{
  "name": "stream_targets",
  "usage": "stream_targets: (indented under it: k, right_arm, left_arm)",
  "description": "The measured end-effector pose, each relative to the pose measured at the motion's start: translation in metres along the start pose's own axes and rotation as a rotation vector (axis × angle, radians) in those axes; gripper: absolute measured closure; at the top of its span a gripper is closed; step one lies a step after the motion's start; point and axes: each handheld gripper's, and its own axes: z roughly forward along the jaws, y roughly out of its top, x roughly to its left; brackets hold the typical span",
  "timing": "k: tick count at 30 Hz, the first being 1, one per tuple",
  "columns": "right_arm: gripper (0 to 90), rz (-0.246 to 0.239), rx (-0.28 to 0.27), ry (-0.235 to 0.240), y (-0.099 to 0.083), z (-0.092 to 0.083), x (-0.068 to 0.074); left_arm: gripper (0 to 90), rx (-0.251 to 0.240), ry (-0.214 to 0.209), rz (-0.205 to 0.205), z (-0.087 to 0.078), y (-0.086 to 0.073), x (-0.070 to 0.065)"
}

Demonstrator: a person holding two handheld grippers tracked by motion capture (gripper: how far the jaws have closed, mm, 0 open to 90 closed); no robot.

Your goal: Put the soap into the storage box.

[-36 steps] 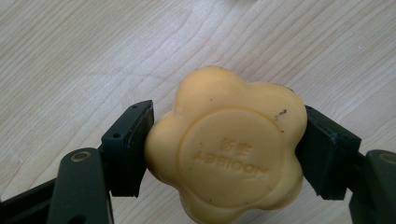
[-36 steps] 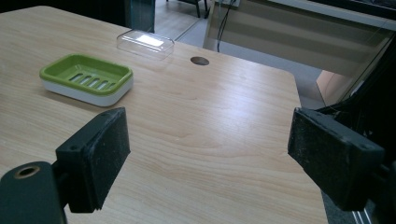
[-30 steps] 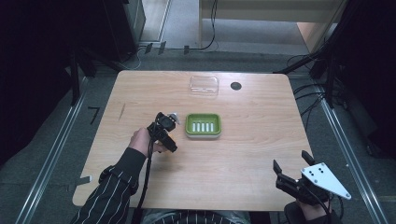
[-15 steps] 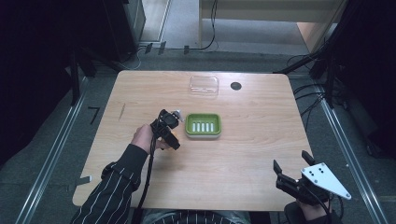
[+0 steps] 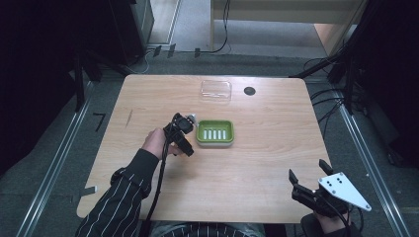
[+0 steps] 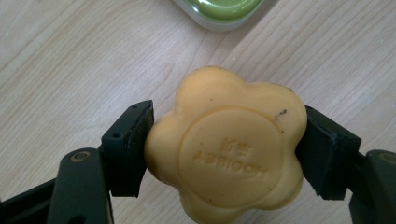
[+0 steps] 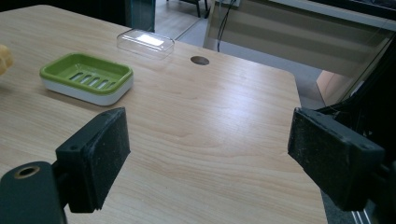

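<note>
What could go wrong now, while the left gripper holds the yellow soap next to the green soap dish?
The left gripper pinches the flower-shaped soap only at its rounded lobes, so it might slip or twist out. The green soap dish lies close beside that gripper; a careless move could push it across the table. The right gripper waits open at the near corner, too far away to steady the dish.

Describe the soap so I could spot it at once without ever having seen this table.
Start at the wooden table and find the green soap dish near its middle. Just left of the dish, the left gripper is shut on the soap, held above the tabletop. It is a yellow-orange, flower-shaped bar with a round stamped centre, unlike the rectangular dish and the clear lid farther back.
</note>
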Motion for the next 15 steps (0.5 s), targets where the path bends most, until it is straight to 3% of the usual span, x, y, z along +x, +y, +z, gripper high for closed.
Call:
stream_targets:
  k: [15]
  right_arm:
    - [13.4,-0.003,0.003,0.003,0.000,0.001,0.001]
  left_arm:
    - [27.8,-0.020,-0.014,0.035,-0.003,0.014,-0.002]
